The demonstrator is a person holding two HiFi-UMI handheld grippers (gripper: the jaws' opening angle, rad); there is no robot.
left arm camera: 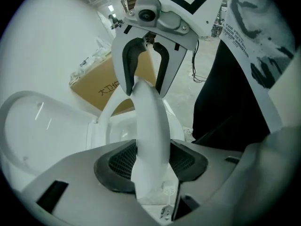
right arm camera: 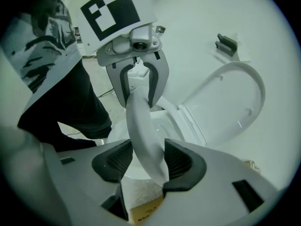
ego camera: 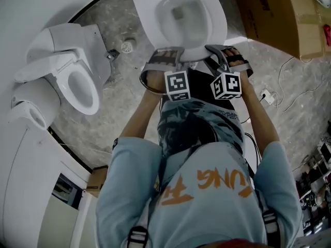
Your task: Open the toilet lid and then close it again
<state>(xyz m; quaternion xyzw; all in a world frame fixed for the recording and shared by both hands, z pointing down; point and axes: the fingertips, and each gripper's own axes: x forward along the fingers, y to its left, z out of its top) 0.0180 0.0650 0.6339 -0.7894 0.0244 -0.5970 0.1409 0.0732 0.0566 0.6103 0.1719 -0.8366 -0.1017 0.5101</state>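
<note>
Lid [right arm camera: 230, 102] stands upright behind the bowl [ego camera: 182, 15], so the opening half looks done! Left claw [left arm camera: 151, 163] and right claw [right arm camera: 145, 160] each pinch the seat ring's [left arm camera: 149, 121] front edge, apparently lifted. Closing the lid remains.

- Left gripper [ego camera: 166, 56] points steeply down, jaws clamped on the white seat rim [left arm camera: 150, 121]
- Right gripper [ego camera: 223, 53] sits just beside it, pinching the same rim
- Left forearm [ego camera: 140, 115] and right forearm [ego camera: 257, 120] reach forward, bare below short sleeves
</note>
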